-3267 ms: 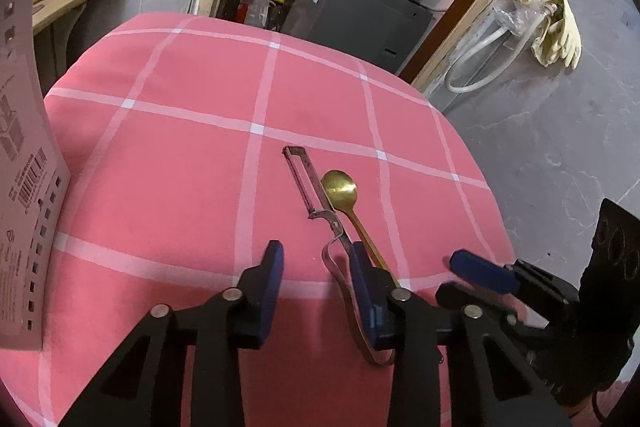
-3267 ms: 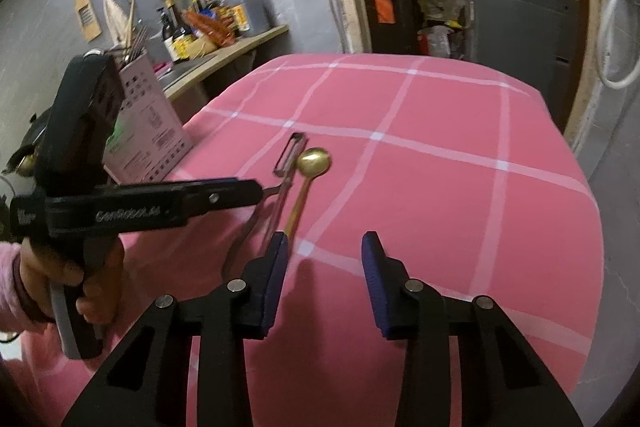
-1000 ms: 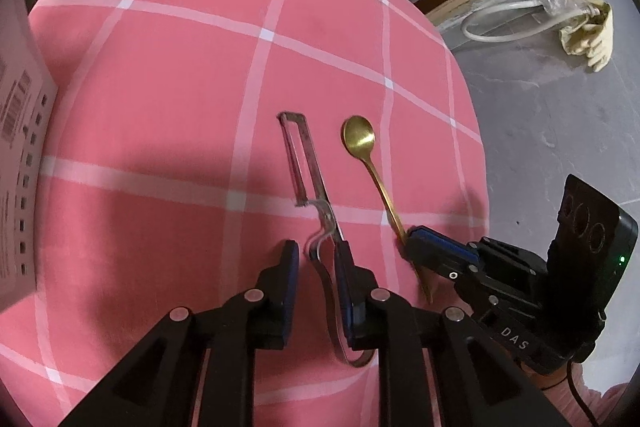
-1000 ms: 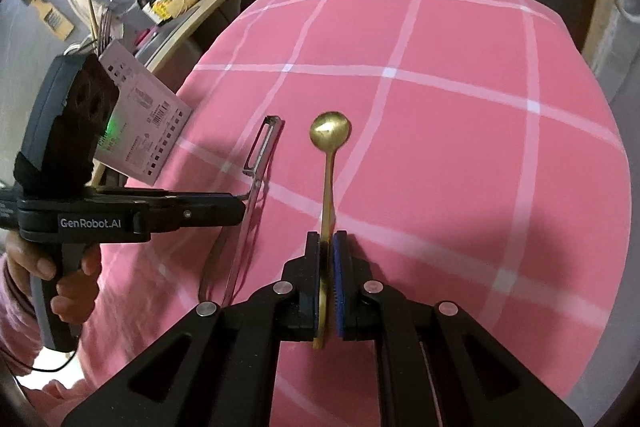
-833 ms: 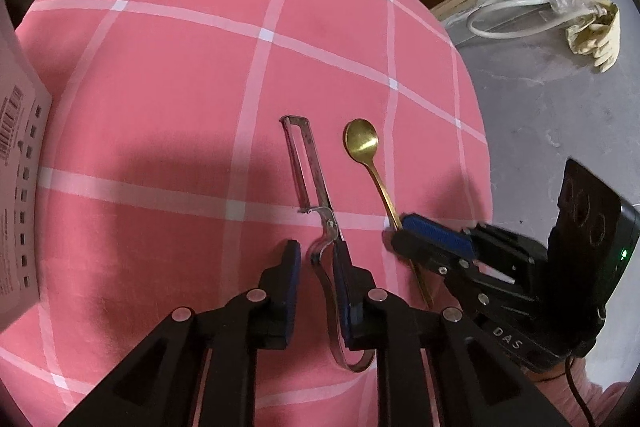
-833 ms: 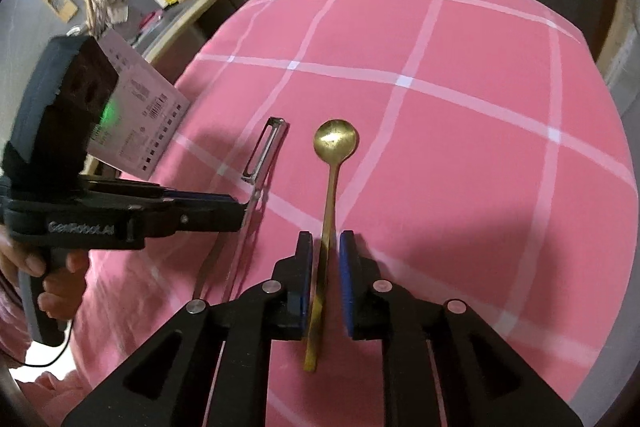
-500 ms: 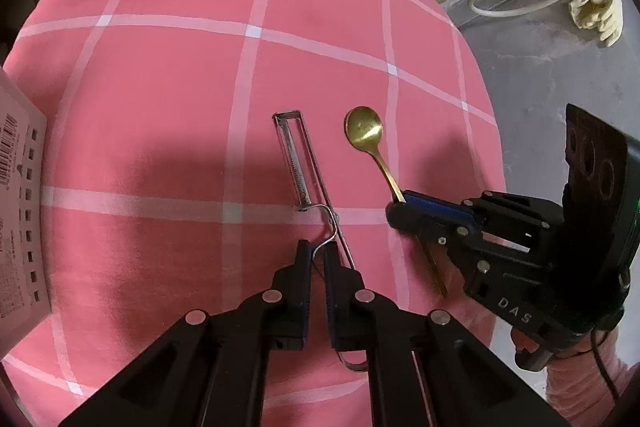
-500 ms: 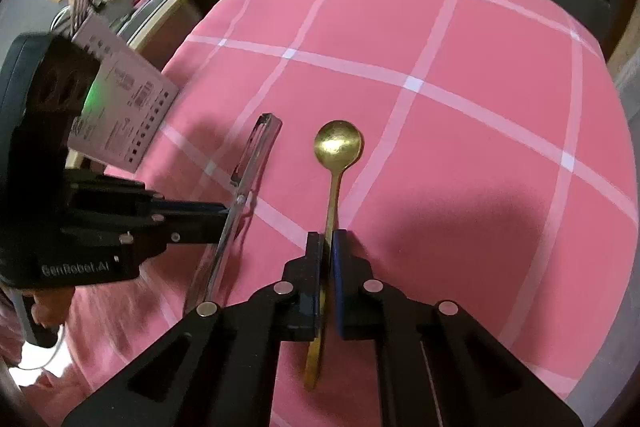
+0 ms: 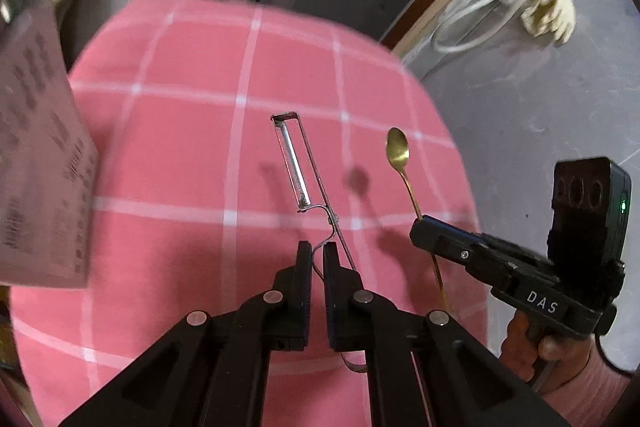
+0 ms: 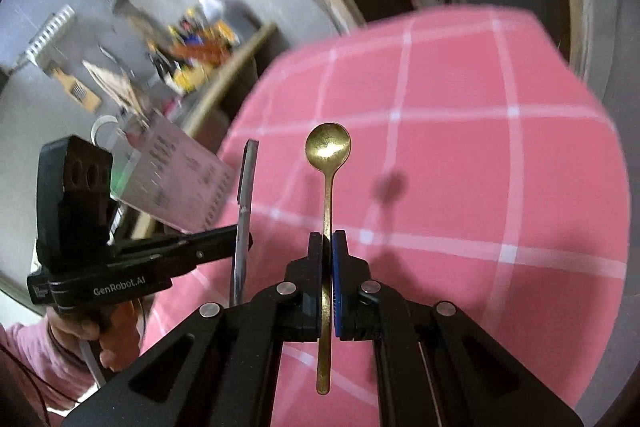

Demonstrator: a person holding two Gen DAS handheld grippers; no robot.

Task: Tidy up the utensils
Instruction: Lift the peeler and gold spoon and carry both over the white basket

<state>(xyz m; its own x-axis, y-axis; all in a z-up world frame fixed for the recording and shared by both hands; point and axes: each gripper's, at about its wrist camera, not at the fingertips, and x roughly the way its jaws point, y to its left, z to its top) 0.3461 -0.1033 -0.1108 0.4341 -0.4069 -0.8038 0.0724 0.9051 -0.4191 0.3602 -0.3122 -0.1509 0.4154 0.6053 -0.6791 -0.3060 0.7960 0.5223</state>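
My left gripper (image 9: 317,251) is shut on the wire handle of a metal peeler (image 9: 295,163) and holds it in the air above the pink checked tablecloth (image 9: 180,155); the peeler's blade points away from me. My right gripper (image 10: 327,242) is shut on the stem of a gold spoon (image 10: 328,151), also lifted, bowl pointing forward. In the left wrist view the spoon (image 9: 398,150) and right gripper (image 9: 424,227) are to the right. In the right wrist view the peeler (image 10: 245,203) and left gripper (image 10: 240,239) are to the left.
A pale perforated utensil holder (image 9: 36,163) stands at the table's left edge, also in the right wrist view (image 10: 176,179). A wooden shelf with bottles (image 10: 200,47) is behind it. The table's right edge (image 9: 452,147) drops to a grey floor.
Both grippers have lifted off the cloth, the left with the peeler and the right with the spoon. Both views now tilt up and are blurred by motion; shadows of the utensils show on the cloth.
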